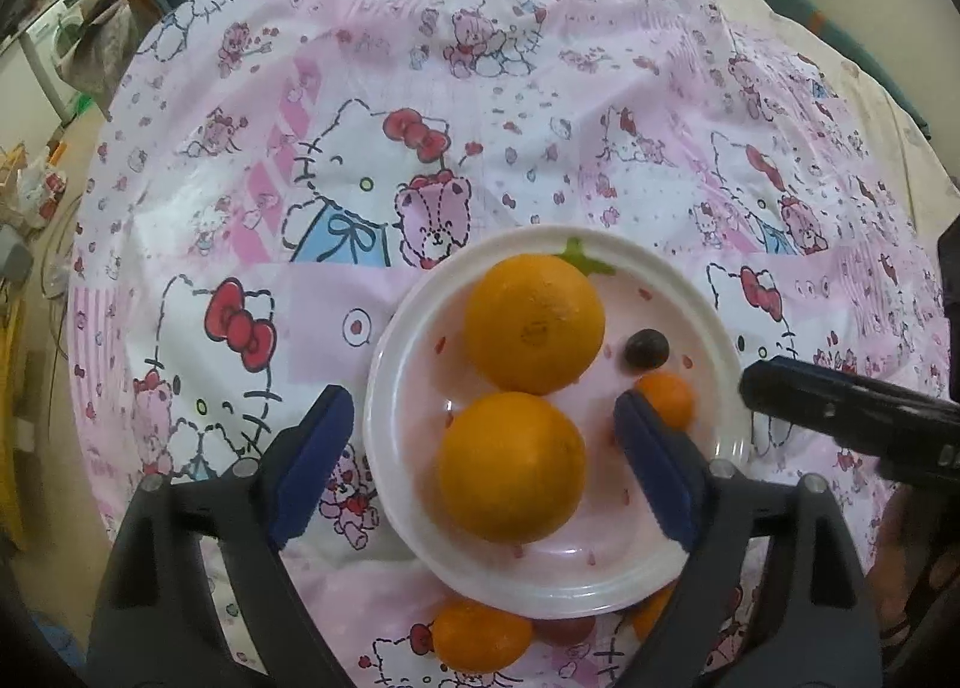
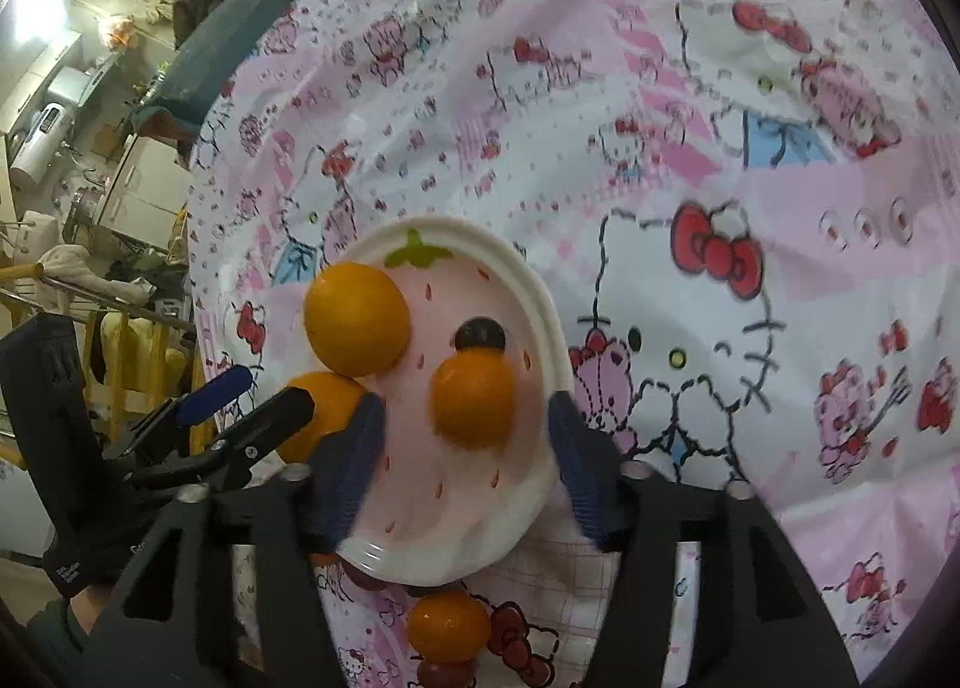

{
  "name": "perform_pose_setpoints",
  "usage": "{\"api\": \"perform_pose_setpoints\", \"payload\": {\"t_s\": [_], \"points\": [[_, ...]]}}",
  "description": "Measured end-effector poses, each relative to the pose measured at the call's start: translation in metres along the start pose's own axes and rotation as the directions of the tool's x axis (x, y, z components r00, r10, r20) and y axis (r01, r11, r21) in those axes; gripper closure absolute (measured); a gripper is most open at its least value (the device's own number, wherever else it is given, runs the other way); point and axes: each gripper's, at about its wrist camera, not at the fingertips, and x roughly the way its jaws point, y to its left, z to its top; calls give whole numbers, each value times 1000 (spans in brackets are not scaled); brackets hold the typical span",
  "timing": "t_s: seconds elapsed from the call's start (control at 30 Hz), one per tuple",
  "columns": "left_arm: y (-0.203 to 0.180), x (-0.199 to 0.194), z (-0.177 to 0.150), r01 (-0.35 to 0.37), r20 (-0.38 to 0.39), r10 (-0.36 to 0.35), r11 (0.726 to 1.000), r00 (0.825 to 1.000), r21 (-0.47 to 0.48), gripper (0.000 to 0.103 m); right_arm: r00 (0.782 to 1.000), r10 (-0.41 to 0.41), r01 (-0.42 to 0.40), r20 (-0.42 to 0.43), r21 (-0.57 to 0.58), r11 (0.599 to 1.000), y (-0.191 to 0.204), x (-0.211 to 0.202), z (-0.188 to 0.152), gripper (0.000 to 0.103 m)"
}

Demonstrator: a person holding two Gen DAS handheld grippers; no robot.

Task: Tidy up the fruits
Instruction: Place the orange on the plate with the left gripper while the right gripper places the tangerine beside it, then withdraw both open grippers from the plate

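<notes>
Fruits are mostly on the plate (image 1: 729,388) already, so here's how we've got things at the moment. Starting at our left gripper (image 1: 480,448): its blue pads (image 1: 312,466) are spread wide and hold nothing. One sits out over the tablecloth (image 1: 540,88) and the other over the plate, with the nearer big orange (image 1: 510,466) sitting between them untouched. We'd guess that's either a release or a lineup for a grab, can't say which.

Our right gripper (image 2: 468,448) is likewise open and empty-handed, hovering over the plate's near side with the small tangerine (image 2: 474,403) between its fingers but not pinched (that view is a bit blurry, so contact is hard to judge).

Moving outward, the second big orange (image 1: 534,322) sits toward the far rim and touches the nearer one. A dark grape (image 1: 647,349) rests just beside the tangerine. The round stuff is clustered in the dished middle, which probably keeps it from rolling off.

Off the plate, near its closest edge, another tangerine (image 2: 447,628) and a reddish grape (image 2: 447,673) lie on the cloth. Those look like what's left to collect, so we're maybe over halfway.
</notes>
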Motion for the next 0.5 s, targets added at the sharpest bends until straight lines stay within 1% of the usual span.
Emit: {"api": "perform_pose_setpoints", "payload": {"t_s": [0.13, 0.27, 0.5], "points": [[0, -3, -1, -10, 11, 10, 1000, 1000, 5, 16, 1000, -5, 5, 27, -14, 1000, 4, -9, 0, 34], [3, -8, -1, -9, 32, 10, 1000, 999, -18, 16, 999, -14, 15, 46, -17, 1000, 4, -17, -3, 34], [8, -27, -3, -17, 88, 19, 999, 996, -32, 16, 997, -25, 25, 72, -3, 1000, 2, -33, -9, 34]]}}
